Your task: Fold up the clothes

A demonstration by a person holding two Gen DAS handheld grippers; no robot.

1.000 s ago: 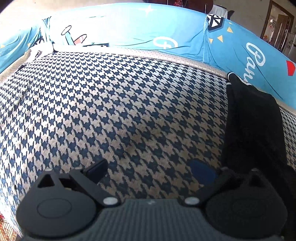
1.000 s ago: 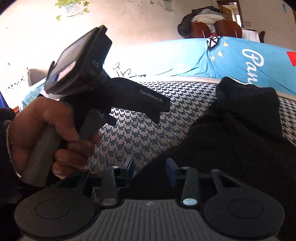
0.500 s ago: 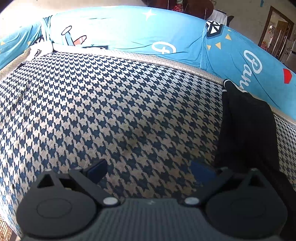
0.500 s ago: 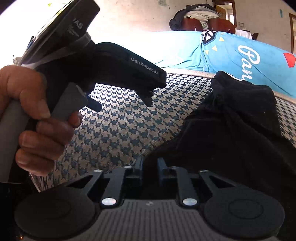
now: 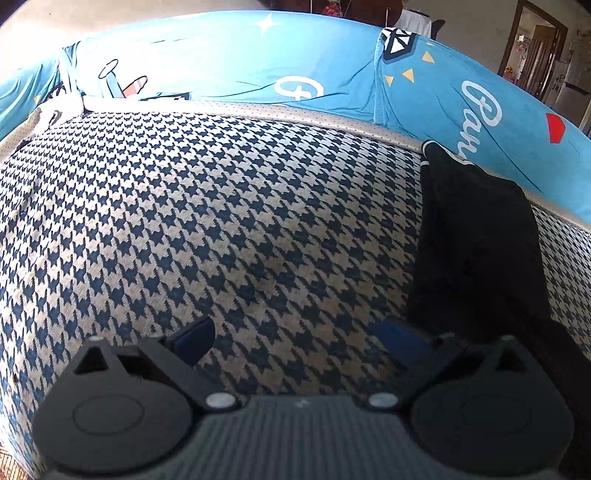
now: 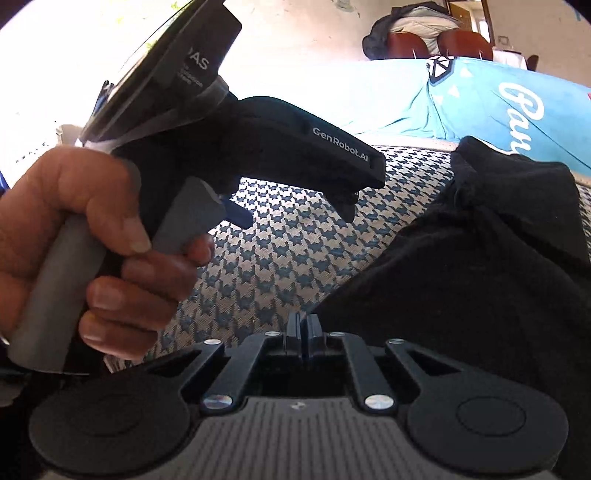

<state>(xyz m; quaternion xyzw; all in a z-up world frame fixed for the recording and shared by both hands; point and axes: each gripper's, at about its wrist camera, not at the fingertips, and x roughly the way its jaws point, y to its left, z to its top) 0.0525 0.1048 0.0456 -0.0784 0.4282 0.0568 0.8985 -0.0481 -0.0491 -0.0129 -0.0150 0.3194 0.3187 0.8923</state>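
A black garment (image 5: 476,236) lies crumpled on the right of the houndstooth seat (image 5: 221,221). In the right wrist view the garment (image 6: 480,266) fills the right side, and its near left edge runs into the tips of my right gripper (image 6: 303,328). That gripper is shut on this edge, its jaws pressed together. My left gripper (image 5: 295,336) hovers open over bare seat, nothing between its blue pads (image 5: 399,339). The garment lies just right of its right finger. From the right wrist view, a hand (image 6: 92,236) holds the left gripper (image 6: 295,214) above the seat.
Bright blue printed backrest cushions (image 5: 295,74) ring the far side of the seat. Beyond them stand chairs with clothes heaped on them (image 6: 424,33) and a doorway (image 5: 535,48). The seat left of the garment is bare patterned fabric.
My right gripper's jaws went from apart to closed at the garment's edge. In the right wrist view the left gripper and its hand loom larger and higher. The left wrist view barely shifted.
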